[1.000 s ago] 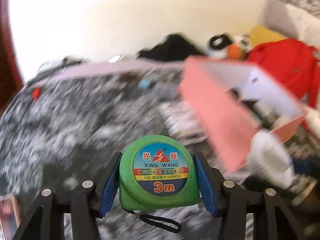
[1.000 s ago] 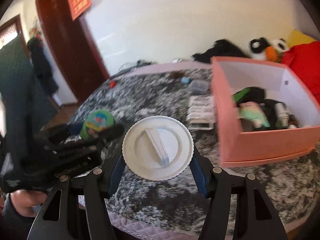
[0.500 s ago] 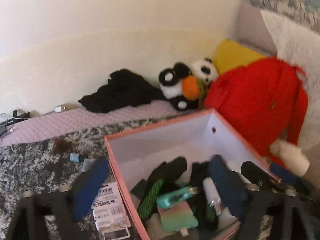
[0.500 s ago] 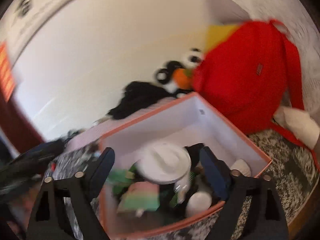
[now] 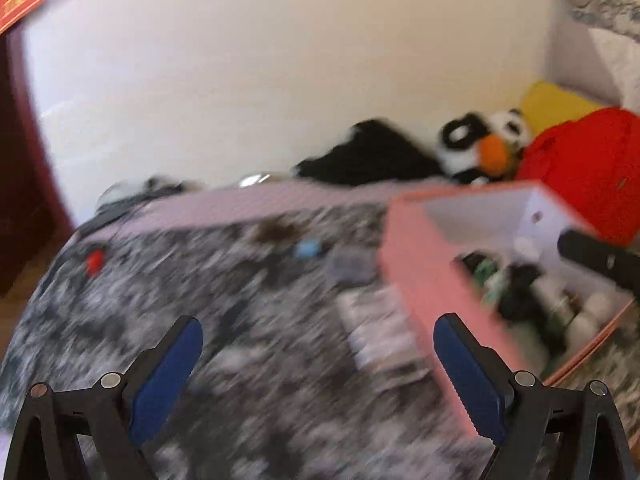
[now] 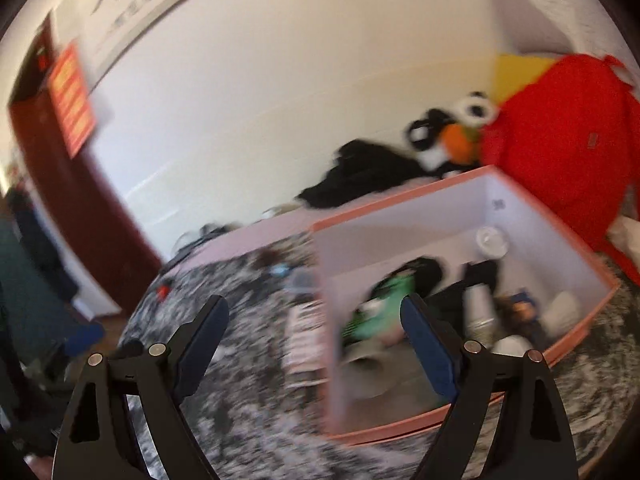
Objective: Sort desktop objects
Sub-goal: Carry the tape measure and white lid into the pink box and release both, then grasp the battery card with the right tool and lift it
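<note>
A pink box [image 5: 420,280] with white inner walls stands on the grey mottled bedspread [image 5: 200,300], holding several small items. My left gripper [image 5: 318,322] hovers over the bedspread just left of the box; its jaws are opening and nothing is between them. My right gripper [image 6: 313,304] is open and empty, in front of the near left corner of the pink box [image 6: 400,210]. Inside the box I see a green item [image 6: 384,312], white bottles [image 6: 480,304] and a small round white piece [image 6: 492,240]. Both views are blurred by motion.
A printed card [image 5: 380,328] lies beside the box's left wall. A small blue object [image 5: 308,248] and a small red one [image 5: 95,260] lie further back. A panda plush [image 5: 488,140], a red backpack [image 5: 580,168] and black cloth [image 5: 368,160] line the wall. A dark door [image 6: 60,200] stands on the left.
A second ago the left gripper held a green tape measure and the right a white round lid. Both opened over the box, now stand empty, and have drawn back to the left.
</note>
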